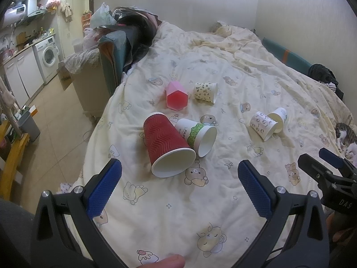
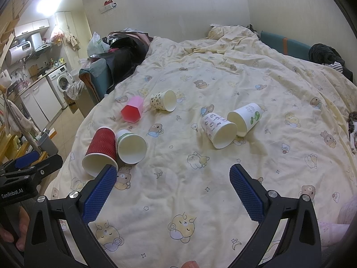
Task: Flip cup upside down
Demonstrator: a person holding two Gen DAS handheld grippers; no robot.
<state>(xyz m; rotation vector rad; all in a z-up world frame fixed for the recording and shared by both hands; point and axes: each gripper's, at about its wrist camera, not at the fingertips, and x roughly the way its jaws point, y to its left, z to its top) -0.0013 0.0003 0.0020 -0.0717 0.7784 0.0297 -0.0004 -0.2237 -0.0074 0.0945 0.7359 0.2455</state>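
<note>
Several cups lie on their sides on the bear-print bedspread [image 1: 212, 201]. A red ribbed cup [image 1: 166, 144] [image 2: 101, 150] lies with its mouth toward me, touching a white cup with a green band [image 1: 197, 136] [image 2: 131, 147]. A pink faceted cup [image 1: 176, 97] [image 2: 132, 109] and a leopard-print cup [image 1: 205, 92] [image 2: 164, 100] lie farther back. Two more paper cups [image 1: 267, 124] [image 2: 232, 125] lie together at the right. My left gripper [image 1: 179, 174] is open and empty just in front of the red cup. My right gripper [image 2: 173, 178] is open and empty over the bedspread [image 2: 178, 201].
The bed's left edge drops to a tiled floor [image 1: 51, 116] with a grey bin [image 1: 29, 125]. Clothes and bags [image 1: 125, 22] pile at the far left of the bed. A cat [image 1: 344, 137] lies at the right edge. A washing machine [image 1: 48, 55] stands far left.
</note>
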